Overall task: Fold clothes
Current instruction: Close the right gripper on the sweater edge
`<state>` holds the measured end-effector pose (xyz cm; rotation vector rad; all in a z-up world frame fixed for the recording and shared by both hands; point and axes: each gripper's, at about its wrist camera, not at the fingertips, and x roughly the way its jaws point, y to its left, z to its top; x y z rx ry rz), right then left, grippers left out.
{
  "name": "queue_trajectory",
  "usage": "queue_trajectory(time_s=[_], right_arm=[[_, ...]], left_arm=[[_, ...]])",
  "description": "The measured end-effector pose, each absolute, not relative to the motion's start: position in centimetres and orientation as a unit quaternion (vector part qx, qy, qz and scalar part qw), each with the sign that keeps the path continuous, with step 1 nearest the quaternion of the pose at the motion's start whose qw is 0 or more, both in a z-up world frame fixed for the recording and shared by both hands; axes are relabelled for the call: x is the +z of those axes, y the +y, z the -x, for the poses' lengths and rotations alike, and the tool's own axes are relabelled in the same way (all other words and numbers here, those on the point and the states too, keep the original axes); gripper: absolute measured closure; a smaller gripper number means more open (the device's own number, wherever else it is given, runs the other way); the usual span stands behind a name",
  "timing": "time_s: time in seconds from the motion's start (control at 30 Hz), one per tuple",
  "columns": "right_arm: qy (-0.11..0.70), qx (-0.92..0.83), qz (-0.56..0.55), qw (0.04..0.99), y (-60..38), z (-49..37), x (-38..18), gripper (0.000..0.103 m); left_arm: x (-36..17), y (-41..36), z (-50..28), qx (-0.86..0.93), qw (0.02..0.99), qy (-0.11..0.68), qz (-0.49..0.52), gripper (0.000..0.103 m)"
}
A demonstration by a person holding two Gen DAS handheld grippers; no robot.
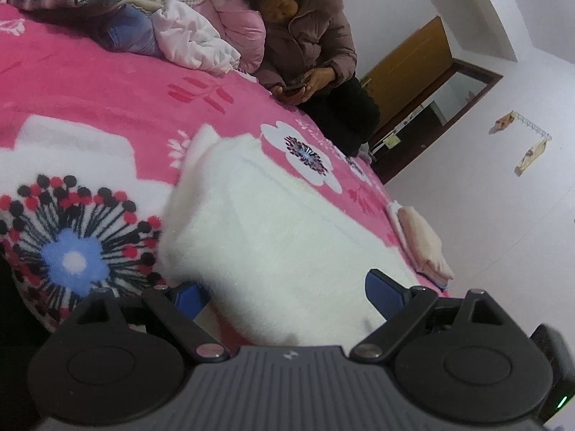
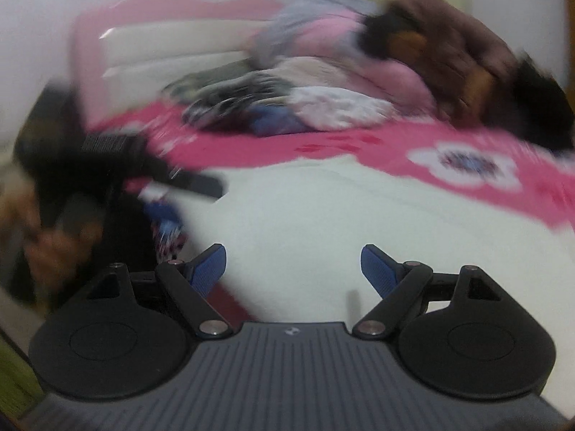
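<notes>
While spread flat on the pink floral fleece bed cover (image 1: 107, 82), white fluffy fleece garment (image 1: 273, 222) lying straight ahead of and beneath left tool (image 1: 287, 300). Near edge right at the blue pads; cloth seen between them, not pinched. Left tool fingers well apart, empty.

Right tool (image 2: 293, 269) likewise spread wide, nothing clamped; same white garment (image 2: 341, 222) directly ahead and under it. Right view badly smeared, detail poor.

Long axis of garment: runs away from left tool, slanting up and leftward in the left view toward a folded-over corner at the far end. In right view, far edge stretching across the frame. Sleeve or collar end: cannot tell.

Nearer hand: both at near edge, roughly equal. Coming move judged as a pinch of the near edge by each tool, then a carry over toward the far end.

Elsewhere: unfolded clothes heap (image 1: 118, 10) at bed's far side, well apart from garment. Small folded peach-coloured cloth (image 1: 424, 248) at bed's edge, near garment. Seated person in brown padded jacket (image 1: 309, 36) beside heap, holding a phone.
</notes>
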<state>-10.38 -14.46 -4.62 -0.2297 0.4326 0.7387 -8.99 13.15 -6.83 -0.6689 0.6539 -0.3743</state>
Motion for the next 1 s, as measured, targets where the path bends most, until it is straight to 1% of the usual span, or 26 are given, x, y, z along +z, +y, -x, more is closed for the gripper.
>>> queue_trajectory(time_s=[0.13,0.3,0.4,0.5,0.57,0.6,0.63,0.67,0.77,0.87,1.0], right_arm=[[0.167,0.363,0.216,0.891,-10.9,10.9,-6.1,0.021],[0.121,0.369,0.296,0.873,-7.4,11.3,-7.3,0.024],[0.110,0.362,0.304,0.874,-6.1,10.9,-7.7,0.029],[0.110,0.347,0.301,0.881,-5.4,10.3,-8.0,0.038],[0.117,0.338,0.290,0.888,-5.2,9.6,-8.2,0.052],[0.121,0.336,0.278,0.892,-5.4,9.4,-8.1,0.056],[0.127,0.335,0.258,0.897,-5.6,9.1,-7.9,0.064],[0.135,0.334,0.236,0.903,-5.9,8.7,-7.7,0.070],[0.161,0.332,0.166,0.914,-7.0,7.9,-7.1,0.078],[0.180,0.329,0.108,0.921,-7.7,7.4,-6.7,0.084],[0.209,0.323,0.030,0.922,-8.7,6.4,-6.5,0.085]], left_arm=[[-6.6,13.4,8.9,-0.188,0.873,0.306,0.329,0.011],[-6.0,13.2,8.8,-0.202,0.874,0.292,0.331,0.011],[-5.8,13.1,8.7,-0.208,0.875,0.284,0.331,0.011],[-5.7,13.0,8.7,-0.213,0.876,0.279,0.332,0.011],[-5.7,13.1,8.7,-0.217,0.876,0.274,0.333,0.011],[-5.7,13.2,8.8,-0.220,0.876,0.271,0.333,0.011],[-5.7,13.2,8.8,-0.221,0.877,0.268,0.332,0.011],[-5.7,13.2,8.9,-0.222,0.878,0.265,0.331,0.011],[-5.5,13.2,9.4,-0.225,0.886,0.253,0.318,0.011],[-5.5,13.3,9.7,-0.228,0.889,0.247,0.311,0.010],[-5.6,13.7,9.9,-0.229,0.890,0.241,0.312,0.009]])
